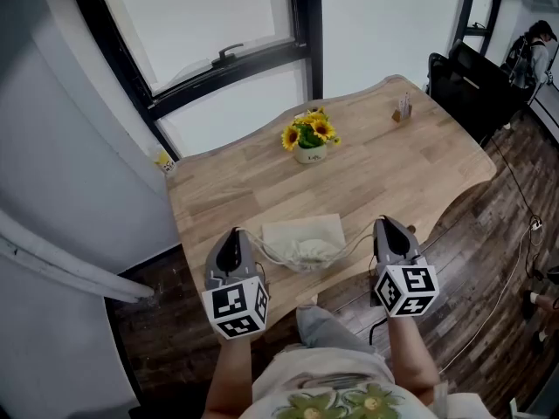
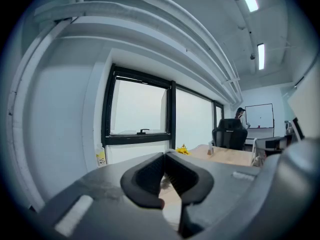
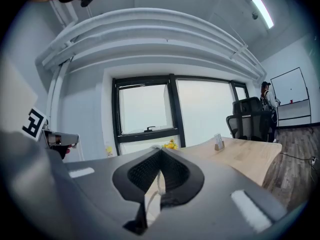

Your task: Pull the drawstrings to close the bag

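My left gripper (image 1: 236, 232) and right gripper (image 1: 383, 222) are grey with black pads (image 3: 142, 174), and each carries a cube (image 1: 236, 309) of black-and-white square markers. The bag (image 1: 304, 238) at the table's near edge is cream, its drawstrings (image 1: 355, 244) a pale off-white. The table (image 1: 419, 164) is light wood grain. Toward the far edge, yellow sunflowers (image 1: 309, 131) with dark centres and green leaves stand in a white pot (image 1: 309, 154).

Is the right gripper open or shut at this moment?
Shut. On the right gripper the jaws meet at the tips, pinching the white drawstring.

Under left claw (image 1: 234, 232) and right claw (image 1: 385, 222), drawstring ends (image 1: 353, 245) vanish.
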{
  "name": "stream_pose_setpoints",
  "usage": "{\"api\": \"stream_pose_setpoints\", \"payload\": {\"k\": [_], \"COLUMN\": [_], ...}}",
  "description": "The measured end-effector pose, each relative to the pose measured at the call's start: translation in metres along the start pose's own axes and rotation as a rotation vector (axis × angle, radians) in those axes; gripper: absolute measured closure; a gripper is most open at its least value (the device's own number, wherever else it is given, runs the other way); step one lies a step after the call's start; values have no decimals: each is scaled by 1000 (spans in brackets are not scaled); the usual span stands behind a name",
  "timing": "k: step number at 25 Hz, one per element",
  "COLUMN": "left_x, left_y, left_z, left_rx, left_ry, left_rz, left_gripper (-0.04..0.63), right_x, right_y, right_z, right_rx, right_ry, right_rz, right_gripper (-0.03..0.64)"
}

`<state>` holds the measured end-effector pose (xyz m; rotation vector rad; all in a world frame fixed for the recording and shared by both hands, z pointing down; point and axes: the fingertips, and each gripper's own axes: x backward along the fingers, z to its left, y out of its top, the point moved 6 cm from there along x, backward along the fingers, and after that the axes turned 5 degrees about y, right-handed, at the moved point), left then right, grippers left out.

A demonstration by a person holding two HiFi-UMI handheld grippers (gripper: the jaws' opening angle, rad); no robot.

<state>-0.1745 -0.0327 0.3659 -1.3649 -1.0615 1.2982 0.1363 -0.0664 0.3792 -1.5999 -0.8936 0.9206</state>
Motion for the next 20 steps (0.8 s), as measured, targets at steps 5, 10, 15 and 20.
{"api": "stream_pose_setpoints", "payload": {"k": [5,10,15,20], "left_x": [2,4,4,2], "left_y": [-3,-4,-7,-6], "left_z": [-3,-4,-1,-2], "left_rx": [-9,-10,-10,-13], "left_ry": [-8,-10,-5,-4], "left_rz": [3,6,11,12], "left_gripper": [581,581,581,580], "right_x": [3,6,6,7], "right_y": [-5,-6,-8,-7], "right_z": [-1,-1,-2,-6], "right_rx": [2,6,6,7], "right_ry": [-6,-9,-14,-19], "right_rz": [14,19,22,25], "right_gripper": [615,615,615,615]}}
